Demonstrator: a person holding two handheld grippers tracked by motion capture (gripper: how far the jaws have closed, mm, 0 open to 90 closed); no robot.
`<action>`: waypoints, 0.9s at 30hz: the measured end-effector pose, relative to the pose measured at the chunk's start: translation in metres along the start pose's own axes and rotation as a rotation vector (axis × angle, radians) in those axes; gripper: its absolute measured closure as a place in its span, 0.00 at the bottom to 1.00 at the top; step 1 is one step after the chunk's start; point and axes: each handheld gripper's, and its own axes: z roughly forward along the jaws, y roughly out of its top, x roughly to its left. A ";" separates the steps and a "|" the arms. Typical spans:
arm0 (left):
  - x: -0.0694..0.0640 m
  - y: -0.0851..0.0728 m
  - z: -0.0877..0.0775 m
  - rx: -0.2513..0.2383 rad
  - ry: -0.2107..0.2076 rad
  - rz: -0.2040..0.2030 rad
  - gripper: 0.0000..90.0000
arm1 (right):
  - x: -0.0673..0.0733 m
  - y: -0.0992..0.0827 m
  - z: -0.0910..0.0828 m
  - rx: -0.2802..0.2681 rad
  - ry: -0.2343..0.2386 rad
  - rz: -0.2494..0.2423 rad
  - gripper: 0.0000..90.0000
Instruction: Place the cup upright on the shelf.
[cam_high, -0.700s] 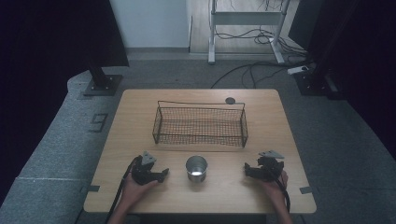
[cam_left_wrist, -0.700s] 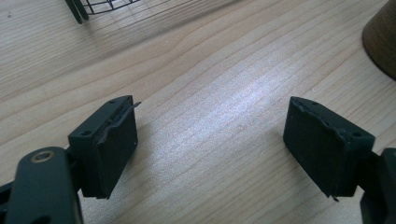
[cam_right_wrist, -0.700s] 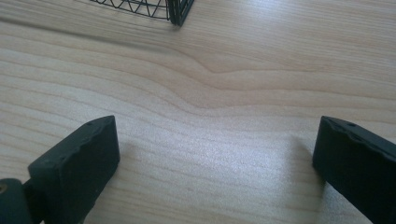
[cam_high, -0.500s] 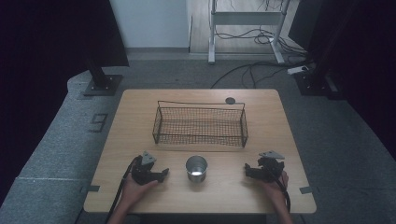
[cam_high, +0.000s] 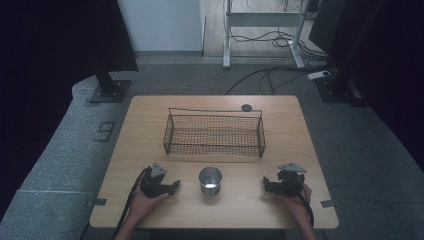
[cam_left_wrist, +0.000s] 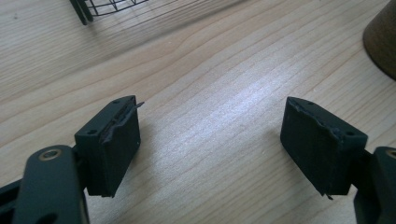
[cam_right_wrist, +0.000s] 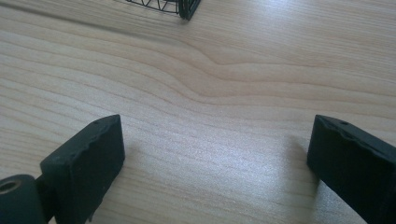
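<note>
Change since earlier: pretty much nothing, both grippers sit in the same spots at the near edge and the cup hasn't budged.
Left gripper (cam_high: 159, 183): resting on the counter (cam_high: 150, 125) under the person's left hand, fingers (cam_left_wrist: 109, 144) spread wide with nothing but bare wood between them.
Right gripper (cam_high: 281, 184): same deal on the other side, fingers (cam_right_wrist: 88, 158) released and empty, low on the counter.
Metal cup (cam_high: 210, 179): upright, between the two grippers, near the front edge, apart from both. Its brownish edge peeks in at the left gripper view's right side.
Wire basket (cam_high: 214, 133): just behind the cup, mid-counter, looks empty.
Black disc (cam_high: 246, 107): far edge, behind the basket.
My take on the step: likely a reach for the cup. I'd go in level, straddle the wall or rim squarely, and close gently so it doesn't tip or skate on the wood.
</note>
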 end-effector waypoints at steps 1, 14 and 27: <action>0.000 0.000 0.000 0.001 0.000 -0.002 0.22 | 0.000 0.000 0.000 0.000 0.000 0.000 0.05; -0.019 0.021 -0.029 -0.089 -0.053 0.020 0.24 | -0.001 -0.005 -0.006 -0.014 -0.006 0.007 0.11; -0.030 0.055 -0.054 -0.170 -0.181 0.018 0.26 | -0.001 -0.007 -0.009 -0.017 -0.009 0.009 0.13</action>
